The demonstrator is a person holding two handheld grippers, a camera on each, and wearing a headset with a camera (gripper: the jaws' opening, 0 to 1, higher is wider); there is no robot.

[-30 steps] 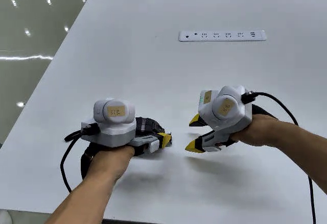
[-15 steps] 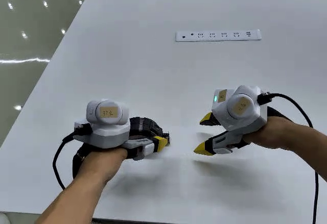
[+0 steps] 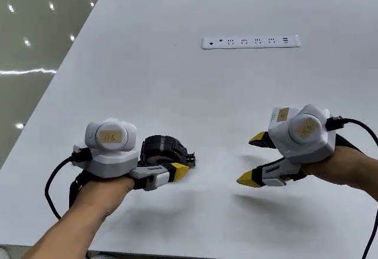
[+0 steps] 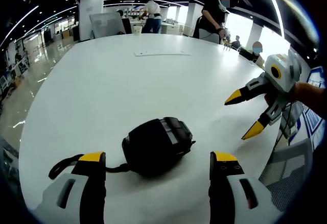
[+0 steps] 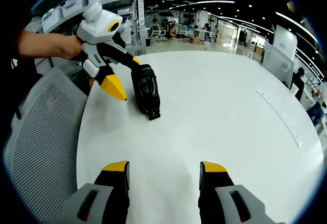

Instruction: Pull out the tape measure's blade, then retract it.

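The tape measure (image 4: 157, 143) is lying on the table (image 3: 207, 94) between the parted jaws of the nearer left gripper (image 4: 157, 158), its blade end apparently pointing toward the right gripper (image 3: 251, 158), which is hovering well apart, jaws also parted.

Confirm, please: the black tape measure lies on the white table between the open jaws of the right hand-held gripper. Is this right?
No. The left gripper view shows the tape measure on the table between the open jaws of the left hand-held gripper; the right hand-held gripper is apart from it.
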